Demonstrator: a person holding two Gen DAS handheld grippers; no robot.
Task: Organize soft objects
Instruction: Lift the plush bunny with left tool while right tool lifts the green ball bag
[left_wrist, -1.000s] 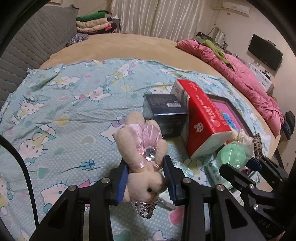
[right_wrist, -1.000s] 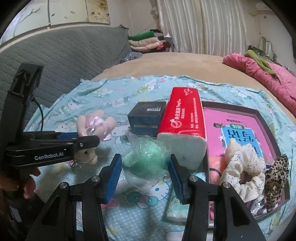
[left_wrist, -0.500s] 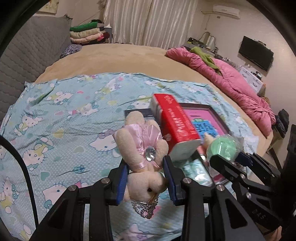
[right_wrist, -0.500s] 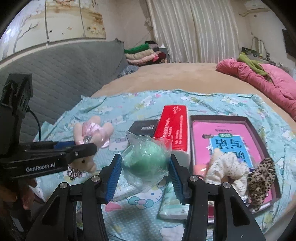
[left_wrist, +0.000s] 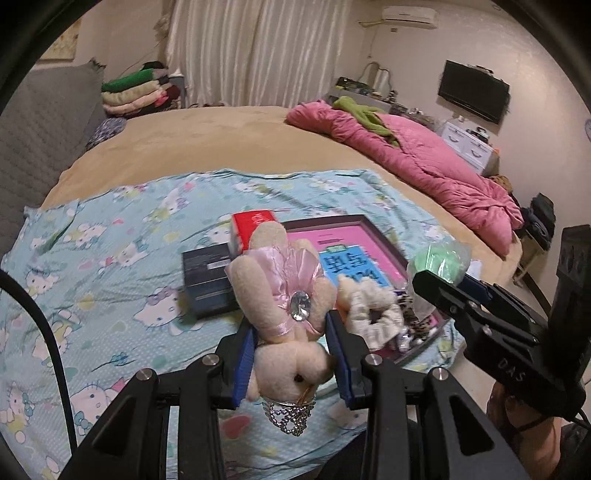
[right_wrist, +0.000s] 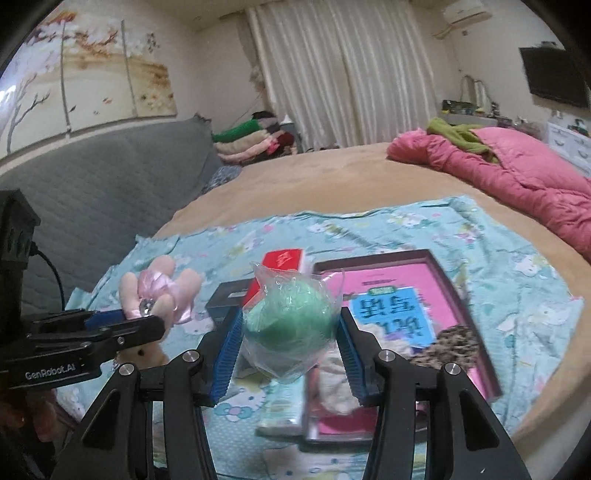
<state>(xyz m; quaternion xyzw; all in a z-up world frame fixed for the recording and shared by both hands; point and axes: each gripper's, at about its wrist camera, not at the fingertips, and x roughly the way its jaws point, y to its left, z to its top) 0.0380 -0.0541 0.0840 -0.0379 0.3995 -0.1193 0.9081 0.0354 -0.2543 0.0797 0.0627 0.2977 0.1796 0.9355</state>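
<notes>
Hand-held grippers (left_wrist: 291, 354) (right_wrist: 288, 354) raised, both loaded

Plush rabbit (left_wrist: 284, 295) hides most of the red tissue pack (left_wrist: 251, 221)

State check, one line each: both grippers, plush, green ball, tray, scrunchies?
left gripper: shut on plush bunny, lifted
right gripper: shut on bagged green ball, lifted
tray: open, flat on blanket
white scrunchie: lying in tray
leopard scrunchie: lying in tray

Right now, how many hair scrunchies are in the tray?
2: a fluffy cream scrunchie near the pink-lined tray's front edge, and a leopard-print scrunchie beside it. Others may be hidden.
</notes>
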